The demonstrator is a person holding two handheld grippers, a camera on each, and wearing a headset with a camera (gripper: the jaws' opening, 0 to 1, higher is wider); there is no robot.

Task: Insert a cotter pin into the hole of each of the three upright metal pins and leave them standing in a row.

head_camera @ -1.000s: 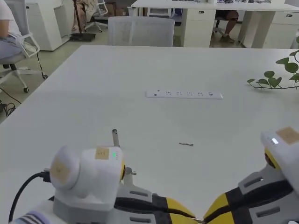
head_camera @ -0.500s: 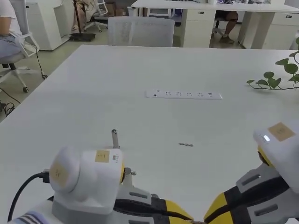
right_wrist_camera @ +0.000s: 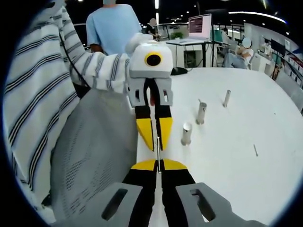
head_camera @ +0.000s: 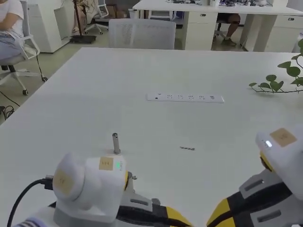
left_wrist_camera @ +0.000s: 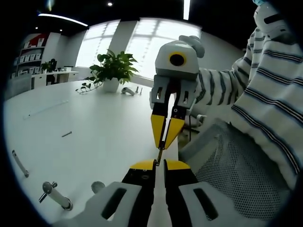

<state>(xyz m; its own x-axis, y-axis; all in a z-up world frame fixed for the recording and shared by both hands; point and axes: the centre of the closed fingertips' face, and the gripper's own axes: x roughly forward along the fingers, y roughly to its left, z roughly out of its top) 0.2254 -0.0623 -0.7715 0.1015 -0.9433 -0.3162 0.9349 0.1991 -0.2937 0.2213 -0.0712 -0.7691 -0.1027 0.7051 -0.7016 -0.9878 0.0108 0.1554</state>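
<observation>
— Little has moved in the past second. Going by the head view, the right gripper (right_wrist_camera: 158,164) has drifted a touch toward the left gripper (left_wrist_camera: 159,163). The slight shift of the things on the table looks like the camera's own.

— What are the jaws doing?

— Both pairs are closed, tip to tip. Each seems to pinch one end of a single cotter pin (left_wrist_camera: 160,152), which bridges the short gap between them.

— And the rest of the work?

— Three metal pins (right_wrist_camera: 187,134) stand upright in a row on the table beyond the meeting tips, off to the left gripper's side. The middle pin (right_wrist_camera: 201,113) appears to carry a cross-piece near its top already, though it is too small to be sure. A loose cotter pin (head_camera: 187,148) lies flat farther out, ahead of both grippers and well apart from them.

— How will the held one handle?

— I judge it to be light, thin, springy wire. It is probably slick against hard jaws and apt to twist or flick away. It is best held near the head, with the legs left free for the hole, since squeezing it mid-length could bend it. The metal pins look stiff and heavier but narrow-footed, so a sideways push may topple one. Steadying the shank below the hole seems wise.
</observation>
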